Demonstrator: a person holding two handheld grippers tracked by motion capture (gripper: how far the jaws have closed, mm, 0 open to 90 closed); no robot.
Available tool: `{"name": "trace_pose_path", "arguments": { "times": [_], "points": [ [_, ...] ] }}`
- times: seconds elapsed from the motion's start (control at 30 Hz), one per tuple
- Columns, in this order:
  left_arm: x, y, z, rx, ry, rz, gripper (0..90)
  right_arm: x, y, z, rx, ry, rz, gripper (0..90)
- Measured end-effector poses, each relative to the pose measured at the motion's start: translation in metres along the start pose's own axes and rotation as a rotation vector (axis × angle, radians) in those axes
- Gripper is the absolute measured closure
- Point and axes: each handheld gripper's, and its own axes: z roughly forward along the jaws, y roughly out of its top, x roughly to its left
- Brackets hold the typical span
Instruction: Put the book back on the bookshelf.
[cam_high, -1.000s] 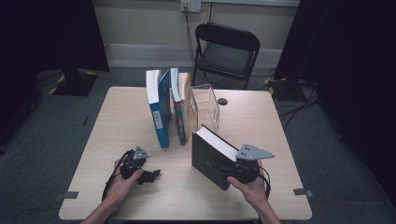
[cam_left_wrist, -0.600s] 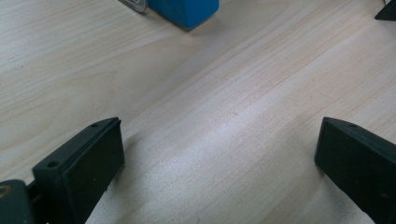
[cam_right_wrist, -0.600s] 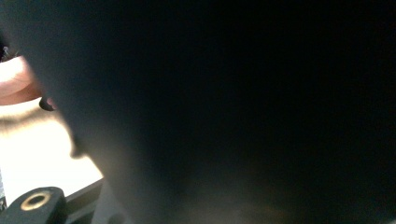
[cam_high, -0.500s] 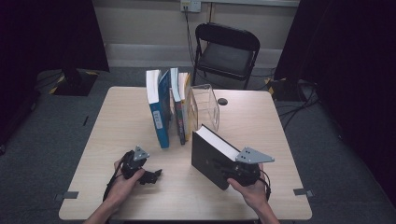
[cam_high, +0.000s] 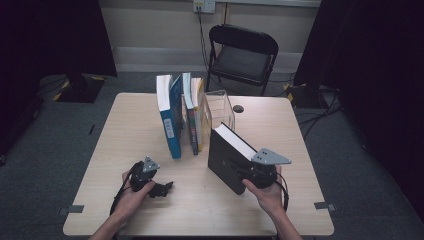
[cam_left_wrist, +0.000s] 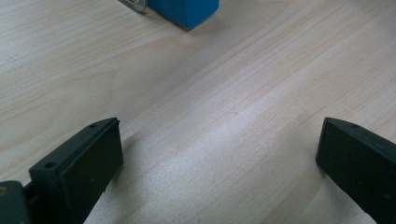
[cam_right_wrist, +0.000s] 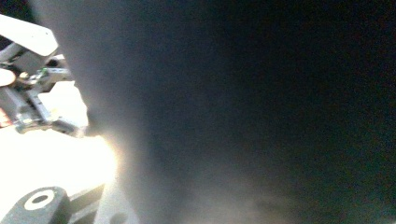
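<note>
Grey carpet surrounds a pale wooden tabletop, with a black folding chair behind it against a light wall; near the middle of the tabletop a row of upright books stands beside a clear plastic holder, the nearest being a blue-spined book whose corner also shows at the top of the left gripper view.

At the right, the right gripper clasps a thick black book by its lower edge; the book stands tilted on the tabletop just in front of the clear holder, its white page edge facing up and to the right; the jaws have just been closing, with the book between them, and the dark cover fills most of the right gripper view.

At the left, the left gripper rests low over the bare tabletop, well apart from the black book; its jaws have just been opening and stand wide apart with only wood grain between them; it holds nothing.
</note>
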Motion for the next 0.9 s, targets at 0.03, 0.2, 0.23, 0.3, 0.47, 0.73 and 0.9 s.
{"name": "trace_pose_path", "arguments": {
  "times": [0.03,0.2,0.23,0.3,0.47,0.73,0.9],
  "points": [
    [0.0,0.0,0.0,0.0,0.0,0.0,0.2,-0.002,0.0,0.001,-0.001,-0.002,-0.001,51.9],
    [0.0,0.0,0.0,-0.004,-0.001,-0.002,0.2,-0.015,0.005,0.011,0.001,-0.028,0.015,51.9],
    [0.0,0.0,0.0,0.001,-0.001,0.002,0.2,-0.017,0.006,0.013,0.002,-0.033,0.016,51.9],
    [0.0,0.0,0.0,-0.002,-0.001,-0.002,0.2,-0.021,0.008,0.018,0.003,-0.041,0.021,52.0],
    [0.0,0.0,0.0,0.0,-0.001,0.002,0.2,-0.027,0.012,0.028,0.005,-0.063,0.032,52.0],
    [0.0,0.0,0.0,-0.003,0.0,-0.004,0.2,-0.034,0.017,0.037,0.01,-0.086,0.045,52.0],
    [0.0,0.0,0.0,-0.002,0.0,-0.003,0.2,-0.036,0.018,0.041,0.007,-0.097,0.053,51.9]
  ]
}}
